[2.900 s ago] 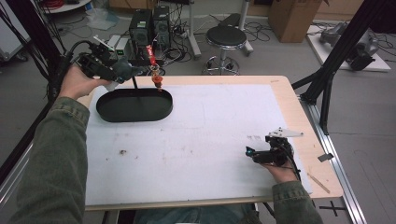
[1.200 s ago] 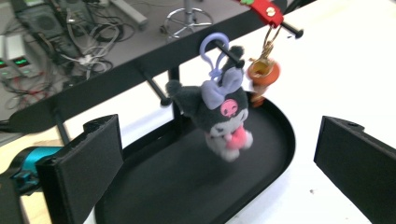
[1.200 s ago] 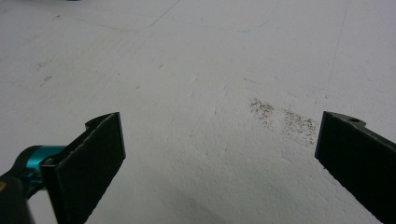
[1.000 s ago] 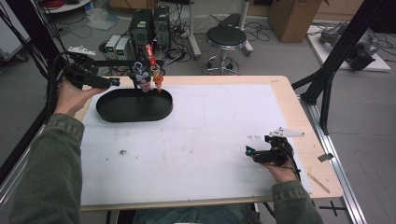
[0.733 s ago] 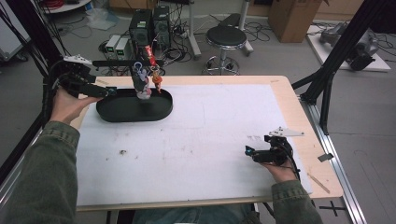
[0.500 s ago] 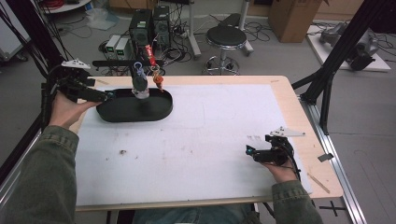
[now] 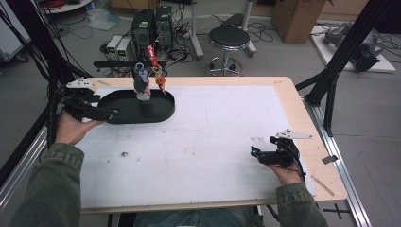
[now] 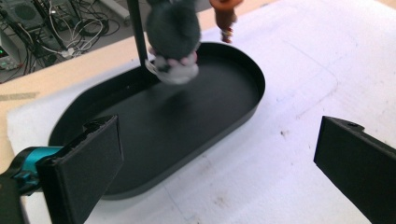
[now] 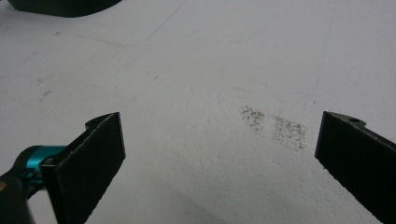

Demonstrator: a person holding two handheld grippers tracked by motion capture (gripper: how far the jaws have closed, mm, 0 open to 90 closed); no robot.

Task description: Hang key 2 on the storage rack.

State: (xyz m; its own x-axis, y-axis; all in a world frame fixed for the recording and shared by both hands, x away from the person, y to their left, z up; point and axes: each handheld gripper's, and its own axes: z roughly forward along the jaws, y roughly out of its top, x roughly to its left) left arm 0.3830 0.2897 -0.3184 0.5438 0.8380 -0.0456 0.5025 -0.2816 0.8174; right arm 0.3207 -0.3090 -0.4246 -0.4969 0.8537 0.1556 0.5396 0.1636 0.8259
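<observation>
the left claw [image 7: 111, 113] sits at the near-left end of a black oval tray [image 7: 163, 111], released: in the left gripper view its two black jaws stand wide apart with nothing between them, the claw [image 8: 212, 154] aimed at the tray [image 8: 116, 140]. the tray's near rim lies just ahead of the jaws, closer to the teal-jointed jaw, which seems to hang over the rim; whether it touches cannot be told. a thin black post [image 8: 137, 32] rises from the tray's far side, beyond the claw. from the stand's crossbar [image 7: 127, 63] hang small ornaments: a grey fuzzy one with a pale base [image 8: 173, 39] dangles straight ahead of the claw over the tray floor, its edges blurred, and an orange-brown one [image 8: 225, 11] hangs farther off, past the grey one and nearer the tray's far rim. in the high view the grey ornament [image 7: 141, 85] and the orange one [image 7: 161, 82] hang side by side above the tray, with a red tag [image 7: 151, 55] higher up on the stand.

the right claw [image 7: 254, 152] rests well apart from all this, low over the near-right part of the desk [image 7: 283, 94], the hand [image 7: 288, 175] behind it. it too is released; the right gripper view shows its jaws spread over the bare white mat [image 9: 210, 70], with a grey smudge [image 9: 273, 127] ahead of the claw [image 9: 215, 154] toward the plain black jaw, and a sliver of the tray [image 9: 60, 7] far ahead beyond the teal-jointed jaw.
</observation>
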